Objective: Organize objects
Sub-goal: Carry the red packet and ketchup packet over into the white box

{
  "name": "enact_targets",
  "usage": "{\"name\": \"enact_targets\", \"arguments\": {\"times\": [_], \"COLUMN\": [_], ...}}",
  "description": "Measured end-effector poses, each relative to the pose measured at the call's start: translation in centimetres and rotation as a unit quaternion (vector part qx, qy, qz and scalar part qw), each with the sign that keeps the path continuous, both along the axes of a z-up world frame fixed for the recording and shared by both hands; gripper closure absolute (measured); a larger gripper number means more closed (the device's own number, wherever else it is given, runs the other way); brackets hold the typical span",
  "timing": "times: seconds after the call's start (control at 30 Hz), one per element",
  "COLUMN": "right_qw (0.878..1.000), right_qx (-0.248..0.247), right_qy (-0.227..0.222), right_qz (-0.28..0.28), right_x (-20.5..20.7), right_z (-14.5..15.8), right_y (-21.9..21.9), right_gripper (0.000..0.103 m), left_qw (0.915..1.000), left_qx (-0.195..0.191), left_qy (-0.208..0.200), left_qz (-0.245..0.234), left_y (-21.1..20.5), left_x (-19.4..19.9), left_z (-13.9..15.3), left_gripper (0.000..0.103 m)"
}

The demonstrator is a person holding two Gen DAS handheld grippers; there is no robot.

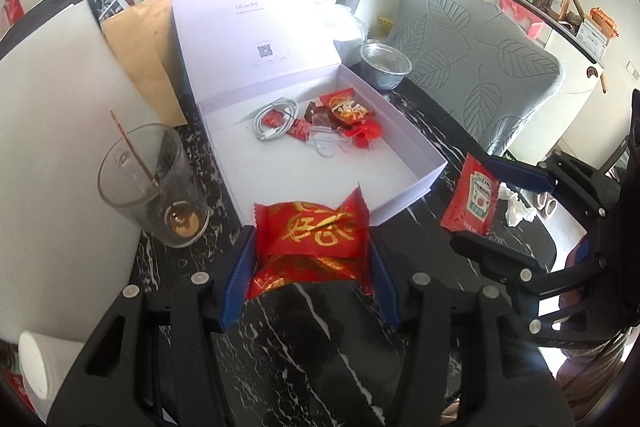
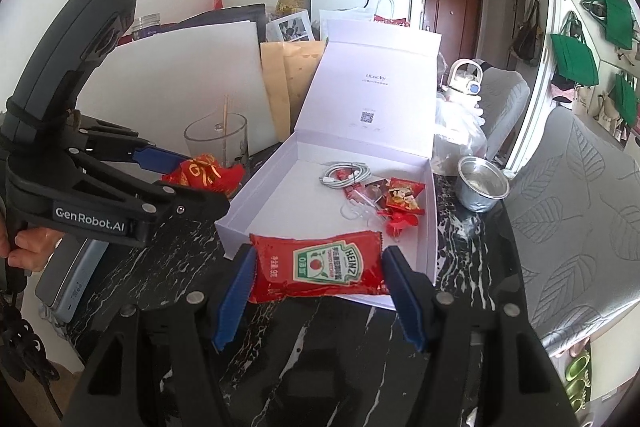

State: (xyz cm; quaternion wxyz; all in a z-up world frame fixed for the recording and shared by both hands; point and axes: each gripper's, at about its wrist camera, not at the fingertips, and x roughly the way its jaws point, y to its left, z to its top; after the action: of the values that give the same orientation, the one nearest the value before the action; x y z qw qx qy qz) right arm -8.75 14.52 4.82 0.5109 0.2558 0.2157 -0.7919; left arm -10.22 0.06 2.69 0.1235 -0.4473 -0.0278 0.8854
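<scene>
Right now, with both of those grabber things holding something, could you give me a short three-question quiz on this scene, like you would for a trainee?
1. True or false: the white box on the marble table has its lid shut.
2. Which packet sits between the fingers of the right gripper?
A. a Heinz ketchup packet
B. a tea bag
C. a chocolate bar
3. Fill in: the left gripper holds a red and gold ____.

Key:
1. False; the lid stands open.
2. A.
3. Candy packet, or snack packet.
</scene>
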Motion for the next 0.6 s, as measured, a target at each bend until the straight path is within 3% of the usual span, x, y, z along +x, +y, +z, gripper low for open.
{"name": "enact_targets", "arguments": {"times": [0.6], "right_qw": [1.0], "right_qx": [0.021], "right_qy": [-0.014], "right_qz": [0.0], "right_x": [-6.1], "right_z": [-1.7], "right_y": [-4.3], "right_gripper": [0.038], "left_qw": [0.9991], "left_qx": [-0.009], "left_qy": [-0.026], "left_qz": [-0.033], "left_y": [1.6], "left_x": [-7.5], "left_z": [-2.6], "left_gripper": [0.051]}}
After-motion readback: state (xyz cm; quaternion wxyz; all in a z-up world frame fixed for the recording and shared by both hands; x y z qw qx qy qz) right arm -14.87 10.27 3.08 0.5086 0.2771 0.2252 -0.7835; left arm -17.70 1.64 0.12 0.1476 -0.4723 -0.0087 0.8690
